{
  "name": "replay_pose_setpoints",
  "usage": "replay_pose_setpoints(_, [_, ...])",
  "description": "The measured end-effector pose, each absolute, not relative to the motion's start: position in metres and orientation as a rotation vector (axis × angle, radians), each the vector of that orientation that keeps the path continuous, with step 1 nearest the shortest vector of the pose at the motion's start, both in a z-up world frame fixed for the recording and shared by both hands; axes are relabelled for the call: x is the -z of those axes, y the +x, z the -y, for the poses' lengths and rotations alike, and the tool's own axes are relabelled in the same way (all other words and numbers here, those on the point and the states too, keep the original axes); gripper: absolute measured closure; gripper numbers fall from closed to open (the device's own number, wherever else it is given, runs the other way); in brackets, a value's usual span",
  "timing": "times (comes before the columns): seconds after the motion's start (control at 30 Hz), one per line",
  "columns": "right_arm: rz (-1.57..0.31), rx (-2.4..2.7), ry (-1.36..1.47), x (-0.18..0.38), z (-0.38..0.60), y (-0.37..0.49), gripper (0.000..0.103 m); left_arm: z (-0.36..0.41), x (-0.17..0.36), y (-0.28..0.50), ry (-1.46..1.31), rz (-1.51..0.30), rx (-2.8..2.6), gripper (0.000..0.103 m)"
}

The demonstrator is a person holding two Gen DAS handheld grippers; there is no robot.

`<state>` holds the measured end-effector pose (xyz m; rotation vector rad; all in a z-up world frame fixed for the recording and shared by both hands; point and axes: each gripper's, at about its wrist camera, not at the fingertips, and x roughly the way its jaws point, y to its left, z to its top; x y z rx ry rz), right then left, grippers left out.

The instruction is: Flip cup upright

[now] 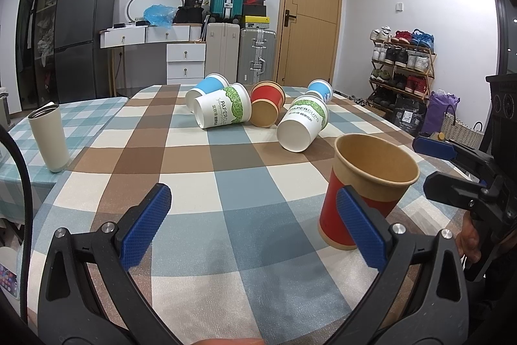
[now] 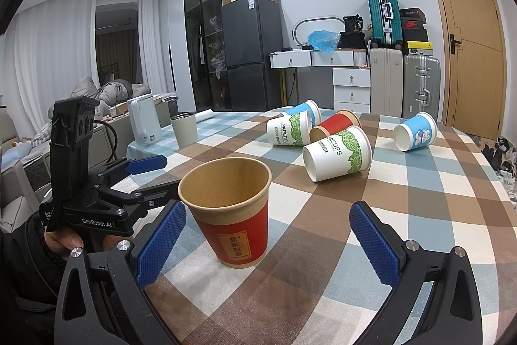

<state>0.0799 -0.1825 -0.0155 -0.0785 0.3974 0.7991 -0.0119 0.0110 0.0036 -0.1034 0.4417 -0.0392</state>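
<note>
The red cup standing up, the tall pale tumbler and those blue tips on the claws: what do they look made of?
Red cup: likely paper, matte, with a rolled rim and plain brown inside.
Tall pale tumbler: probably coated metal; smooth cream wall, shiny grey rim.
Blue pads: seemingly rubber or textured plastic, given the fine knurled grid, on black plastic-looking arms with metal screws.

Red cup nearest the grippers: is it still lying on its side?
No, the red cup stands upright on the checked tablecloth, open mouth up.
</note>
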Motion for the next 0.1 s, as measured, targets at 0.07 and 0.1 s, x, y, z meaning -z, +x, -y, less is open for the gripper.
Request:
replay_pose_setpoints(0.07, [-0.397, -0.799, -0.078, 0.0154, 0.1824, 0.0799, 0.0, -0.0107, -0.0037, -0.0115, -0.104, -0.443, 0.038, 0.001])
replay_pose_setpoints(0.1, [-0.397, -0.799, -0.078, 0.0153, 0.1824, 0.0799, 0.0, -0.0109, -0.0035, -0.0116, -0.104, -0.445, 0.04, 0.001])
